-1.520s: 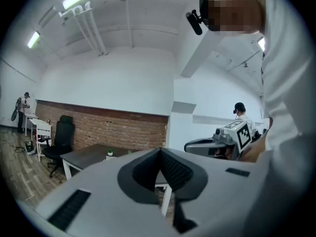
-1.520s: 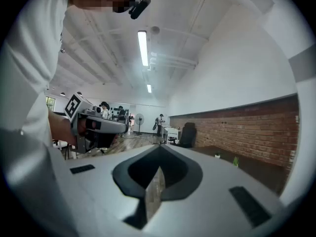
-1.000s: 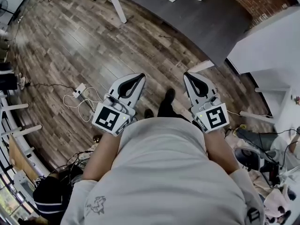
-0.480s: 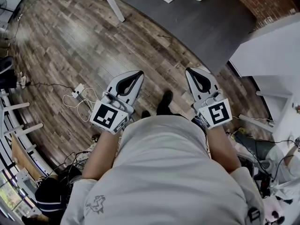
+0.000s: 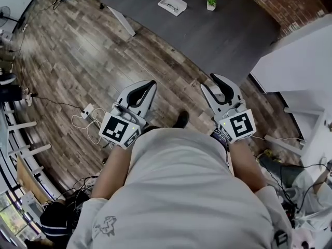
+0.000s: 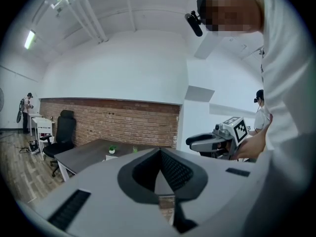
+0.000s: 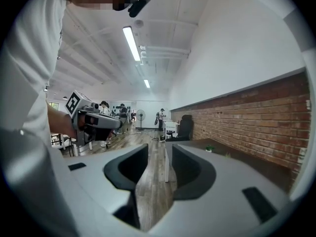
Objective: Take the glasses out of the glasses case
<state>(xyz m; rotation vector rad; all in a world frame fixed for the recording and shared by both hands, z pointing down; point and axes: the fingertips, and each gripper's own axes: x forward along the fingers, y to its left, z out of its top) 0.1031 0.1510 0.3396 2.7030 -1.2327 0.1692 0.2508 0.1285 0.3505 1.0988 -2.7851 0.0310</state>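
A white glasses case (image 5: 171, 4) lies open on the dark grey table (image 5: 233, 30) far ahead, with a pair of glasses in it. Both grippers are held out at waist height over the wooden floor, well short of the table. In the head view my left gripper (image 5: 149, 83) is shut with nothing in it, and the left gripper view shows its jaws (image 6: 159, 151) meeting at the tip. The jaws of my right gripper (image 5: 215, 82) are opening. A clear gap shows between them in the right gripper view (image 7: 157, 149), and nothing is in it.
A small potted plant (image 5: 211, 2) stands on the table beside the case. A white cabinet (image 5: 301, 56) rises at the right. A power strip and cables (image 5: 85, 110) lie on the floor at the left. Other people stand far down the room (image 7: 121, 111).
The table and case have drawn nearer as the person walks forward, carrying both grippers along. The right gripper's jaws, closed before, now stand apart. The left stays shut.
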